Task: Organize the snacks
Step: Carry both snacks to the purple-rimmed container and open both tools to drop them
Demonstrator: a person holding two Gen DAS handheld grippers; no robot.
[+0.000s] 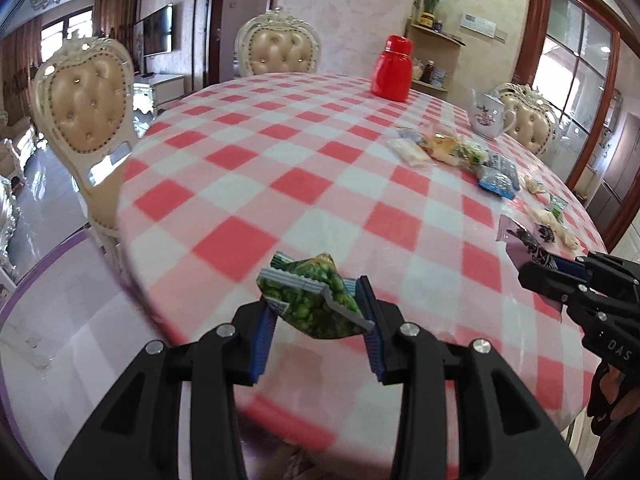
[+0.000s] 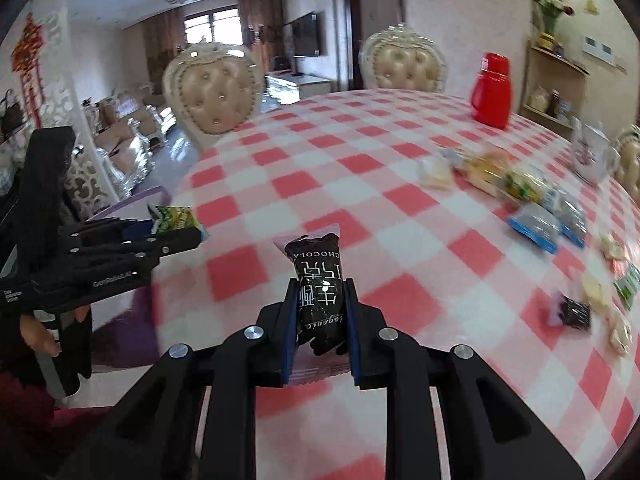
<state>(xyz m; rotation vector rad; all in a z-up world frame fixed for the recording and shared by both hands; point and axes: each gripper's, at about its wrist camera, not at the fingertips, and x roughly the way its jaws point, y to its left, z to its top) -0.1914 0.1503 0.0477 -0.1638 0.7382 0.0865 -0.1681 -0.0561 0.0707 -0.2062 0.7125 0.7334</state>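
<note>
My left gripper (image 1: 316,304) is shut on a green pea snack packet (image 1: 316,304), held above the near left part of the red-and-white checked table (image 1: 248,168). In the right wrist view that gripper (image 2: 176,232) shows at the left with the green packet (image 2: 176,218) in its jaws. My right gripper (image 2: 318,300) is shut on a dark chocolate packet (image 2: 320,280) with a pink end, lifted over the table (image 2: 360,168). In the left wrist view the right gripper (image 1: 532,264) enters from the right edge, holding that chocolate packet (image 1: 524,240). Several loose snack packets (image 1: 460,152) lie along the right side.
A red flask (image 1: 392,68) stands at the far side and a white teapot (image 1: 490,116) at the far right. Padded chairs (image 1: 88,104) ring the table. Blue packets (image 2: 540,224) and small pale packets (image 2: 436,172) lie scattered on the right. A hand (image 2: 36,336) grips the left tool.
</note>
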